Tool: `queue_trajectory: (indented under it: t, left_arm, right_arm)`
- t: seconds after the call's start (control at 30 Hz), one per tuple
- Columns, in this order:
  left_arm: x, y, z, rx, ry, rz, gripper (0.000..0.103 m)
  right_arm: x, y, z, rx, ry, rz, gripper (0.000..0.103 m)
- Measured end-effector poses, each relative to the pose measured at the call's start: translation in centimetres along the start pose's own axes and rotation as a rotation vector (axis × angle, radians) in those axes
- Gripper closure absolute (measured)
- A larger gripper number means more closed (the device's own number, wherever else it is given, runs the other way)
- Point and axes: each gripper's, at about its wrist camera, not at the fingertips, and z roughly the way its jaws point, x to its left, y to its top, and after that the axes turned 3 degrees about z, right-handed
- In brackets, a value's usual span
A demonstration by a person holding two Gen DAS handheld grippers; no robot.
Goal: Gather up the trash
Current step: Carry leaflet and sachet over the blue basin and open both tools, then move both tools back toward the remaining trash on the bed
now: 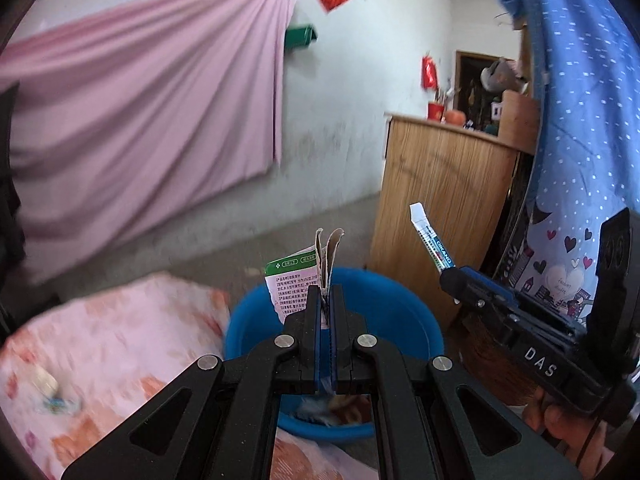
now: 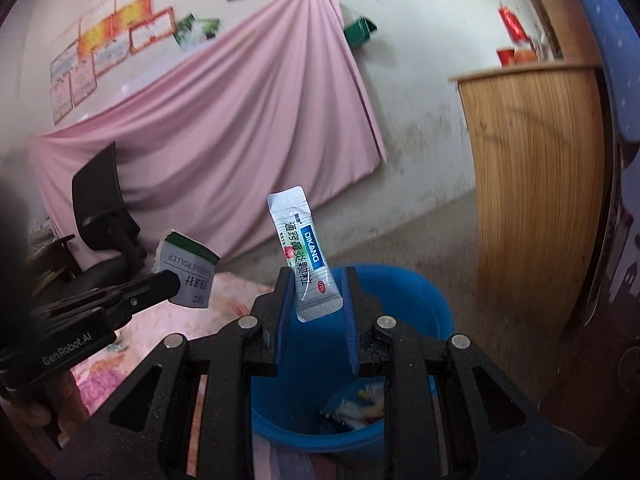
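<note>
A torn carton scrap (image 1: 298,280) is being pinched in the left gripper (image 1: 329,292) and a sachet (image 2: 306,264) loosely bracketed by the right gripper's (image 2: 316,284) parted jaws above the blue bin (image 2: 404,292), where either could be dropped onto the pink bedding (image 1: 120,340) or concrete floor (image 2: 420,232).

Both black plastic two-finger grippers (image 1: 329,300) (image 2: 316,304) had blue finger pads (image 2: 285,312), silver pivot screws (image 1: 285,341), and white lettering.
</note>
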Motion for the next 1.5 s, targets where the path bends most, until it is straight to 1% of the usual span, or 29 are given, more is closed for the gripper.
queue_trajectory:
  t: [0.2,0.37,0.47,0.67,0.93,0.97,1.03,1.07,1.1,1.13,1.27,1.33,1.37,1.4,1.47,1.5]
  left_arm:
    - [0.3,-0.1,2.4,0.124,-0.003,-0.029,0.101]
    - [0.5,-0.6,4.0,0.215,-0.03,-0.062,0.101]
    - [0.5,-0.7,4.7,0.252,-0.033,-0.064,0.101]
    - [1.0,-0.9,5.9,0.315,-0.029,-0.092,0.101]
    - [2.1,-1.2,6.4,0.353,-0.026,-0.139,0.098]
    - [2.3,-1.2,6.4,0.357,-0.025,-0.146,0.097]
    - [2.4,-1.3,6.2,0.356,-0.022,-0.155,0.089]
    - [2.6,-1.3,6.0,0.35,-0.019,-0.162,0.08]
    - [2.8,-1.3,5.8,0.345,-0.017,-0.166,0.073]
    - [2.9,-1.3,5.6,0.337,-0.014,-0.171,0.072]
    - [3.1,-1.2,4.9,0.323,0.009,-0.16,0.071]
    - [3.2,-1.3,4.6,0.316,0.025,-0.158,0.063]
    - [3.3,-1.4,4.4,0.311,0.033,-0.161,0.057]
    - [3.4,-1.5,4.2,0.305,0.04,-0.166,0.052]
    - [3.7,-1.6,3.7,0.292,0.048,-0.175,0.049]
    - [3.8,-1.6,3.4,0.286,0.054,-0.178,0.046]
  right_arm:
    - [-1.3,-1.0,1.9,0.102,-0.012,0.03,0.051]
    - [-2.1,-1.8,3.5,0.193,-0.036,0.046,0.051]
    - [-2.6,-2.2,4.3,0.234,-0.042,0.059,0.051]
    - [-3.1,-2.7,5.0,0.278,-0.039,0.075,0.051]
    - [-3.3,-3.0,5.6,0.31,-0.047,0.079,0.049]
    - [-3.3,-3.1,5.7,0.315,-0.048,0.079,0.049]
    - [-3.3,-3.1,5.8,0.322,-0.051,0.078,0.046]
    - [-3.3,-3.1,5.8,0.322,-0.053,0.079,0.044]
    - [-3.3,-3.1,5.8,0.321,-0.054,0.08,0.04]
    - [-3.3,-3.1,5.7,0.318,-0.054,0.081,0.036]
    - [-3.2,-2.8,5.4,0.302,-0.058,0.078,0.029]
    - [-3.2,-2.8,5.2,0.292,-0.061,0.079,0.022]
    - [-3.2,-2.7,5.2,0.288,-0.061,0.08,0.021]
    - [-3.2,-2.6,5.1,0.284,-0.061,0.08,0.018]
    - [-3.2,-2.4,4.9,0.272,-0.065,0.08,0.013]
    - [-3.2,-2.4,4.8,0.267,-0.066,0.08,0.009]
